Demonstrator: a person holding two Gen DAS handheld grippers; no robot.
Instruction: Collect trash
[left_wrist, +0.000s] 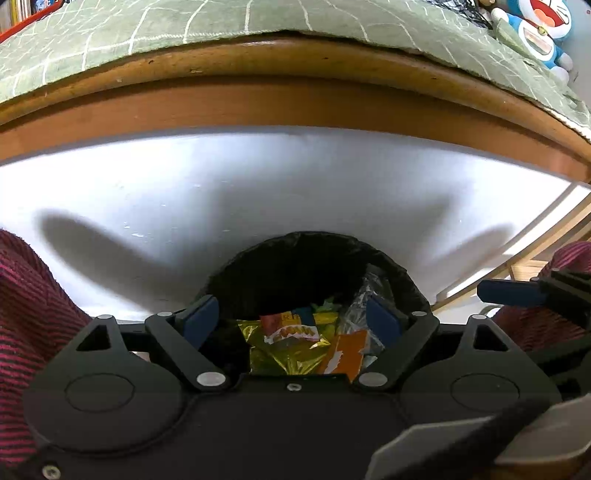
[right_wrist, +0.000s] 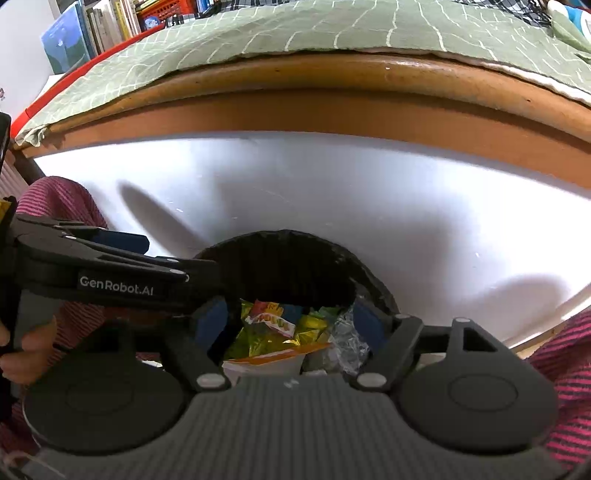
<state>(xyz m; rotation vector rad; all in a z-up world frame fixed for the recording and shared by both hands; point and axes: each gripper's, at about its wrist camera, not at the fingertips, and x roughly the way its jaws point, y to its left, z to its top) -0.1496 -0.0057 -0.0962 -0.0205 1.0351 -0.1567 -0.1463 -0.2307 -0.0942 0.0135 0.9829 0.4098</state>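
Both tongs hang over a round bin lined with a black plastic bag (left_wrist: 310, 254), fingers spread and empty.

The left gripper (left_wrist: 291, 317) and right gripper (right_wrist: 288, 321) each stand wide apart, gripping nothing. Straight ahead between their blue pads (left_wrist: 199, 317) lies the trash inside the bin: a crumpled yellow foil wrapper (left_wrist: 280, 354), an orange-and-white packet (left_wrist: 343, 354), and clear crinkled plastic (right_wrist: 347, 339). Beyond stands a brown wooden table edge (left_wrist: 295, 103) under a green cloth (left_wrist: 221, 18).

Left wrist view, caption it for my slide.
Open left gripper above black-lined trash bin holding a crumpled gold foil wrapper.
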